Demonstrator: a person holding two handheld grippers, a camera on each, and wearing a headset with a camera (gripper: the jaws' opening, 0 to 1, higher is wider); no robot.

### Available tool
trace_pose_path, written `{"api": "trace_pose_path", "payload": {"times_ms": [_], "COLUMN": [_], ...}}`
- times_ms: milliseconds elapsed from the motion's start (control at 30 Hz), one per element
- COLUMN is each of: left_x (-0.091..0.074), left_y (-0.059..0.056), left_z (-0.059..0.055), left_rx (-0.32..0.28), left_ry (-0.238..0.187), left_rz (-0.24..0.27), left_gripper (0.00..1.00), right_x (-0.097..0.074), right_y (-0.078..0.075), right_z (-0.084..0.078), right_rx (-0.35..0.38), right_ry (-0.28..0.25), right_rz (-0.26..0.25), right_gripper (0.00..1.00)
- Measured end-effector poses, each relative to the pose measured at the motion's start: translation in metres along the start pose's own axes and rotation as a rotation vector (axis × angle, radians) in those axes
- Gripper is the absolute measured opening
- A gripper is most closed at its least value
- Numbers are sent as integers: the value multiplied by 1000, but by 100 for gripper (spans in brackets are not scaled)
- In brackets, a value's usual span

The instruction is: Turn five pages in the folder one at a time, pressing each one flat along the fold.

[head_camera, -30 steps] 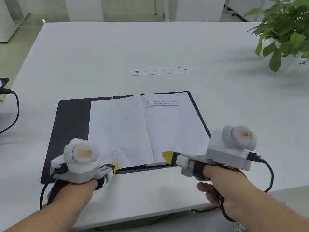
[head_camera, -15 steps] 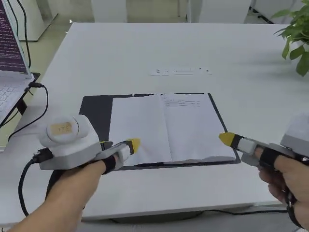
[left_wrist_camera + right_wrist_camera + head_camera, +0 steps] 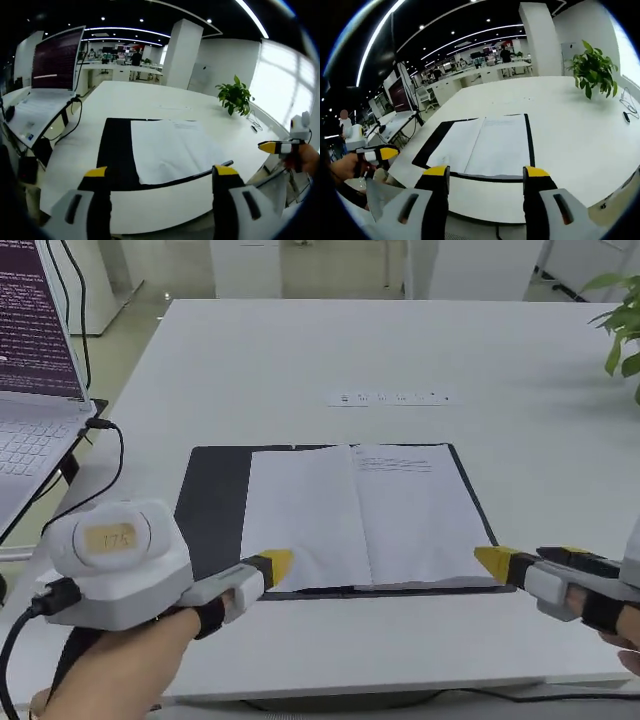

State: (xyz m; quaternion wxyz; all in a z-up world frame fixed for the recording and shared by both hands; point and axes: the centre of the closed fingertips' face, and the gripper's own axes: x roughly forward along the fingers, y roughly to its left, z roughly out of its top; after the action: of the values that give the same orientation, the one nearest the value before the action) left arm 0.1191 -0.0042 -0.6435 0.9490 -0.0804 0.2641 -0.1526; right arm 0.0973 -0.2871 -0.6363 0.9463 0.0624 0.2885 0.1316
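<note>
A black folder [image 3: 215, 502] lies open on the white table, its white pages [image 3: 365, 515] flat on both sides of the fold. My left gripper [image 3: 274, 565] hovers above the folder's near left corner, and its own view shows it open [image 3: 160, 172] with nothing between the jaws. My right gripper [image 3: 497, 562] hangs just off the folder's near right corner, also open [image 3: 486, 172] and holding nothing. Neither gripper touches the pages. The folder [image 3: 117, 150] lies ahead of the left jaws, and the folder [image 3: 490, 142] is ahead of the right ones.
An open laptop [image 3: 30, 370] stands at the far left with a black cable [image 3: 105, 465] trailing off the table edge. A small printed strip [image 3: 392, 398] lies beyond the folder. A potted plant [image 3: 625, 340] stands at the far right.
My right gripper has left the bottom of the fold and moved out past the folder's right corner. My left gripper has lifted up off the left page. The head camera has shifted.
</note>
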Motion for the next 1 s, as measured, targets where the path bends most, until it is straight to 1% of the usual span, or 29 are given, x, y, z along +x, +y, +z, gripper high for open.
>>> {"api": "trace_pose_path", "payload": {"times_ms": [33, 67, 100, 167, 233, 300, 333, 467, 567, 700, 867, 1000], "left_x": [-2, -5, -6, -10, -14, -18, -20, -26, -27, -25, -17, -8], "left_y": [0, -2, -2, -2, -1, 0, 1, 6, 10, 16, 17, 15], "left_z": [1, 1, 0, -2, -3, -3, -3, -2, -2, -3, -6, -6], "left_rx": [12, 36, 40, 60, 70, 86, 87, 81, 79, 91, 92, 99], "left_ry": [-8, -14, -14, -13, -13, -19, -19, -28, -32, -22, -4, 7], "left_rz": [1, -2, -2, -9, -9, -7, -3, 5, 14, 29, 34, 32], "left_gripper": [91, 95, 98, 99, 99, 99, 99, 99, 99, 99, 99, 99], "right_x": [0, 0, 0, -1, -1, -1, -2, -4, -2, 1, 4, 6], "right_y": [-2, -3, -4, -5, -4, -3, -2, -5, -6, -6, -6, -6], "right_z": [0, 0, 1, 3, 8, 11, 13, 14, 11, 8, 9, 12], "right_rx": [0, 3, 8, 14, 14, 14, 3, 24, 22, 22, 24, 33], "right_ry": [-7, -16, -21, -34, -63, -84, -96, -111, -109, -99, -105, -114], "right_rz": [-4, -1, -2, 7, 35, 52, 64, 74, 73, 76, 85, 93], "right_gripper": [66, 72, 77, 84, 91, 99, 99, 100, 100, 100, 100, 99]}}
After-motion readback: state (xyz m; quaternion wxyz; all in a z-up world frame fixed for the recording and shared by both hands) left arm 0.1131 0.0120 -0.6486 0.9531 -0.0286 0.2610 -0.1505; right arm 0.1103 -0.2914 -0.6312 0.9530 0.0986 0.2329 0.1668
